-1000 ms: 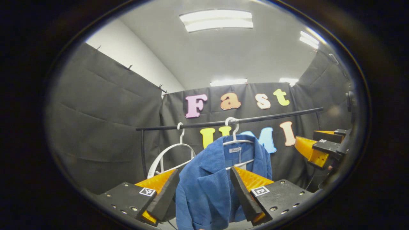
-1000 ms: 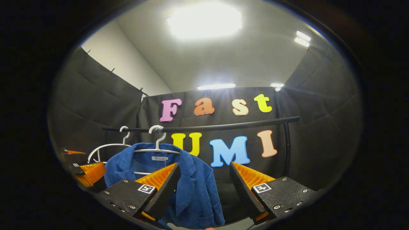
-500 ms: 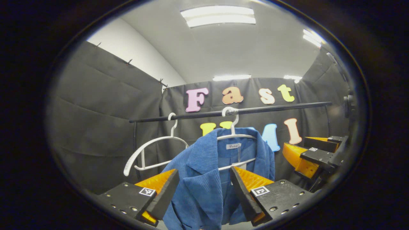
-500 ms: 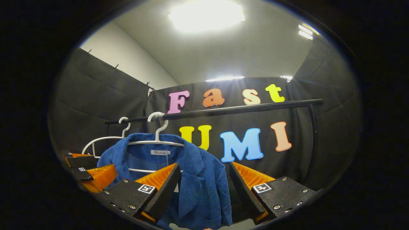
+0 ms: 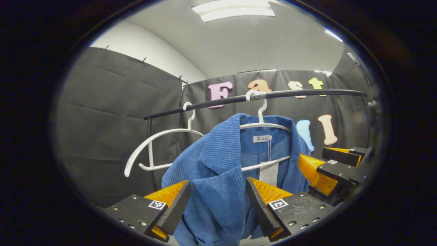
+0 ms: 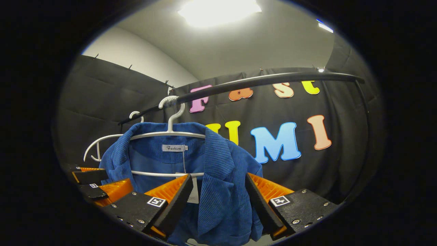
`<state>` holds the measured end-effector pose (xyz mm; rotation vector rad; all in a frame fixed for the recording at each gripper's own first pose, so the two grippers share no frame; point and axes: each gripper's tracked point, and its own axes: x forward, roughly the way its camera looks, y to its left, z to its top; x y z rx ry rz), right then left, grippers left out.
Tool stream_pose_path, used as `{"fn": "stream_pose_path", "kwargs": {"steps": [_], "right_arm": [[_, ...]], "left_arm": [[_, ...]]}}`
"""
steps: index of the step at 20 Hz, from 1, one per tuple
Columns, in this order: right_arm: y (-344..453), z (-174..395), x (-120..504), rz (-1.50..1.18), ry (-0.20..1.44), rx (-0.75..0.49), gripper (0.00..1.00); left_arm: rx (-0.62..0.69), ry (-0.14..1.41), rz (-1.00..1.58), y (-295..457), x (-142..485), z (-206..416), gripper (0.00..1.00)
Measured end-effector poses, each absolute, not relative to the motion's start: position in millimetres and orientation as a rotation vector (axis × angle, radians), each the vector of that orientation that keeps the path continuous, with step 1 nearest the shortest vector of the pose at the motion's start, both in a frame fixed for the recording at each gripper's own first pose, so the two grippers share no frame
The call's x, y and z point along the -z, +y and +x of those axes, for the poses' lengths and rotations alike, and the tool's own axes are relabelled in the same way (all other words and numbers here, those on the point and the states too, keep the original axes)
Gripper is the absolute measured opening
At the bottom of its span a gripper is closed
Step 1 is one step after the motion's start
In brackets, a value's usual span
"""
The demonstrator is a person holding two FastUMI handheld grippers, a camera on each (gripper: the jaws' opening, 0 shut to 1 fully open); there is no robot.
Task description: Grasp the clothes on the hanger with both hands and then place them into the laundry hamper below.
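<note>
A blue corduroy jacket (image 5: 218, 153) hangs on a white hanger (image 5: 263, 124) from the black rail (image 5: 307, 93). In the left gripper view my left gripper (image 5: 218, 184) is open, its fingers standing either side of the jacket's front panel without pressing it. My right gripper (image 5: 324, 160) shows farther right, at the jacket's other edge. In the right gripper view the jacket (image 6: 222, 160) hangs on its hanger (image 6: 170, 131), and my right gripper (image 6: 218, 177) is open with the jacket's other front panel between its fingers. My left gripper (image 6: 99, 182) sits low at the left.
An empty white hanger (image 5: 150, 138) hangs on the same rail, left of the jacket, also seen as the empty hanger (image 6: 99, 141) behind the jacket's shoulder. The rail (image 6: 259, 81) runs overhead. Black cloth walls close in behind and on both sides.
Both grippers have moved forward and up toward the jacket, which now looms larger. Its front panels now lie between each gripper's fingers. Both stay open.
</note>
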<state>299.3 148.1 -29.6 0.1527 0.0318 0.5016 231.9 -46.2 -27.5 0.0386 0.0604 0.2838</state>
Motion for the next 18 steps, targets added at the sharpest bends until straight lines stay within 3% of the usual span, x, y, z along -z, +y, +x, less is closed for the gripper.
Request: {"fn": "stream_pose_path", "kwargs": {"steps": [7,12,14,16,17,18], "right_arm": [[166,320,67,0.162,0.111,-0.514,0.91],[179,327,84,0.152,0.147,-0.524,0.83],[181,329,86,0.139,0.147,-0.519,0.72],[182,331,88,0.128,0.149,-0.519,0.51],[179,334,88,0.122,0.138,-0.501,0.3],[174,337,84,0.125,0.124,-0.487,0.17]], "left_arm": [[-0.336,0.098,0.072,-36,46,245,0.9],[-0.35,0.102,0.102,-32,48,245,0.74],[-0.366,0.096,0.106,-27,47,240,0.7],[-0.33,0.1,0.086,-31,50,244,0.27],[-0.313,0.105,0.084,-32,50,245,0.31],[-0.292,0.104,0.085,-35,51,249,0.14]]}}
